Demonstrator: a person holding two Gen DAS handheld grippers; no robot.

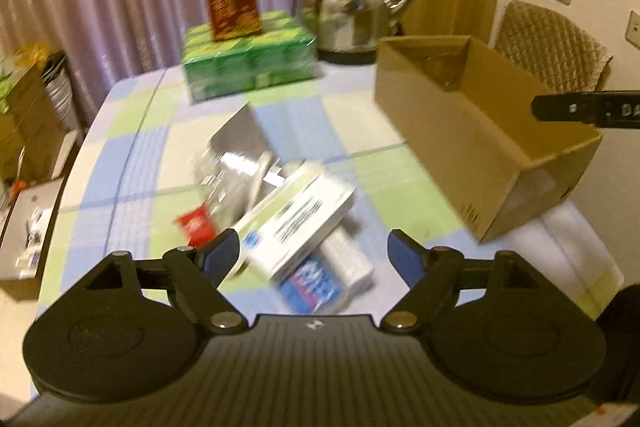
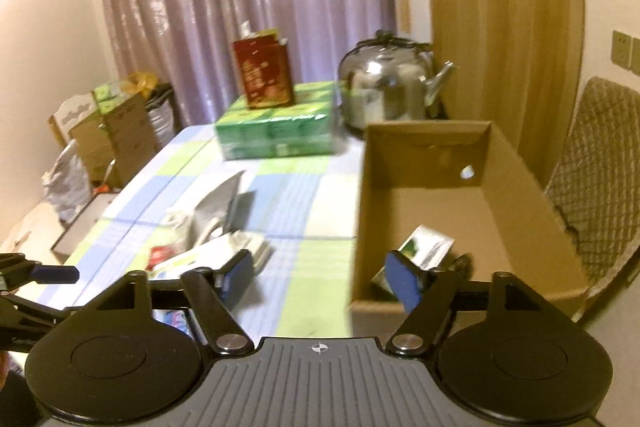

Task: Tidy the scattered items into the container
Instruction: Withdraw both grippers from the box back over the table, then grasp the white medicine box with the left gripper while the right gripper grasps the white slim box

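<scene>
A heap of scattered items lies on the checked tablecloth: a white carton (image 1: 298,223), a blue-and-white pack (image 1: 320,283), a red sachet (image 1: 196,227) and a silver foil bag (image 1: 236,155). My left gripper (image 1: 314,253) hovers open just above the heap, with nothing pressed between its pads. The open cardboard box (image 1: 472,135) stands to the right. In the right wrist view my right gripper (image 2: 320,281) is open over the near left wall of the cardboard box (image 2: 520,195), with nothing between its fingers. A small green-and-white packet (image 2: 426,247) lies inside the box.
At the back of the table, a green multipack (image 1: 248,63) carries a red-brown carton (image 1: 232,1), beside a steel kettle (image 1: 348,15). A wicker chair (image 1: 548,47) stands behind the box. Boxes and bags crowd the floor (image 2: 108,143) left of the table.
</scene>
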